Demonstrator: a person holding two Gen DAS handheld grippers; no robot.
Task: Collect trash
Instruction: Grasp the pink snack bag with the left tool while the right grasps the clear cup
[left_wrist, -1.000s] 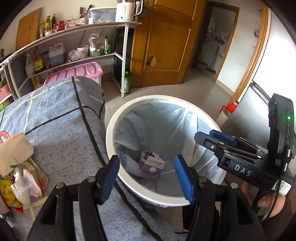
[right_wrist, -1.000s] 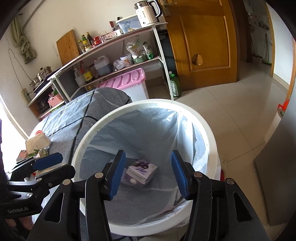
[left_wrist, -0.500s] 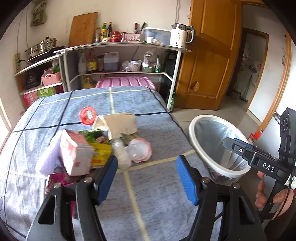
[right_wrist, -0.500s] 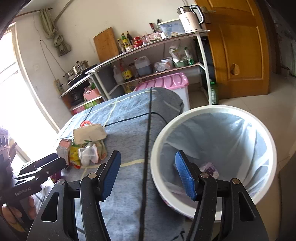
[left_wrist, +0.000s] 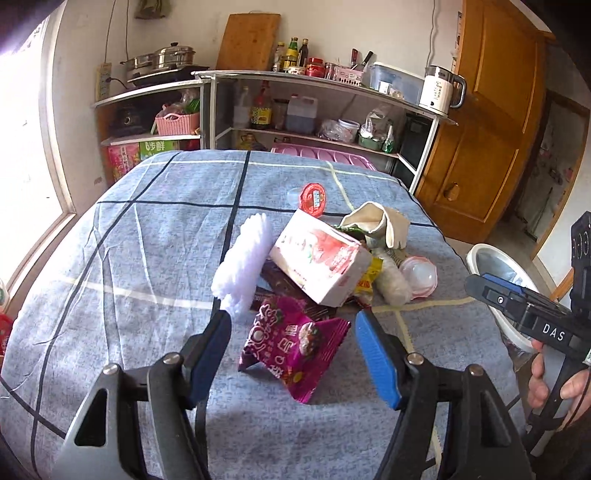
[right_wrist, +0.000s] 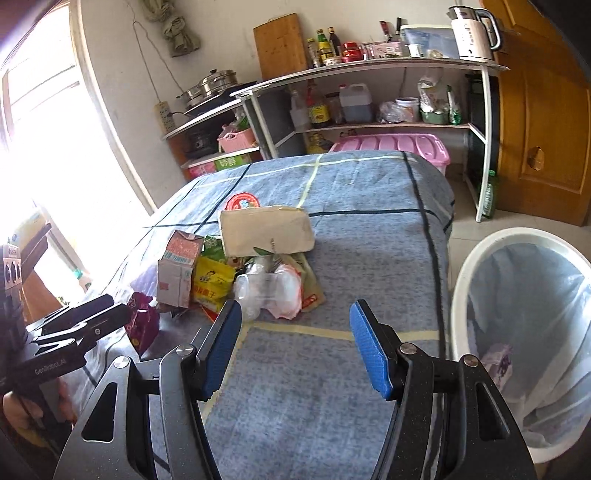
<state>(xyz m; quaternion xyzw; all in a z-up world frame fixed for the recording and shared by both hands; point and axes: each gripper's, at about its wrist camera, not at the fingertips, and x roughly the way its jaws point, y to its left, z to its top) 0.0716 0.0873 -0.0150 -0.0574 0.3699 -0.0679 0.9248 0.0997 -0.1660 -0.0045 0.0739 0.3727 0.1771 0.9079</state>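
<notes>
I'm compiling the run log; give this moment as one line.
left gripper: opening, empty | right gripper: open, empty | purple wrapper: on table, nearest left gripper

The right gripper (right_wrist: 295, 345) hangs over the blue checked cloth (right_wrist: 369, 206), jaws apart with nothing between them; a trash pile (right_wrist: 255, 273) lies ahead; the lined white bin (right_wrist: 480, 254) stands right; the left gripper (right_wrist: 79, 321) shows at left

Grey-blue checked cloth (left_wrist: 147, 258), magenta snack packet (left_wrist: 295, 343), white bin (right_wrist: 480, 266), blue-padded gripper (left_wrist: 291, 354).
</notes>
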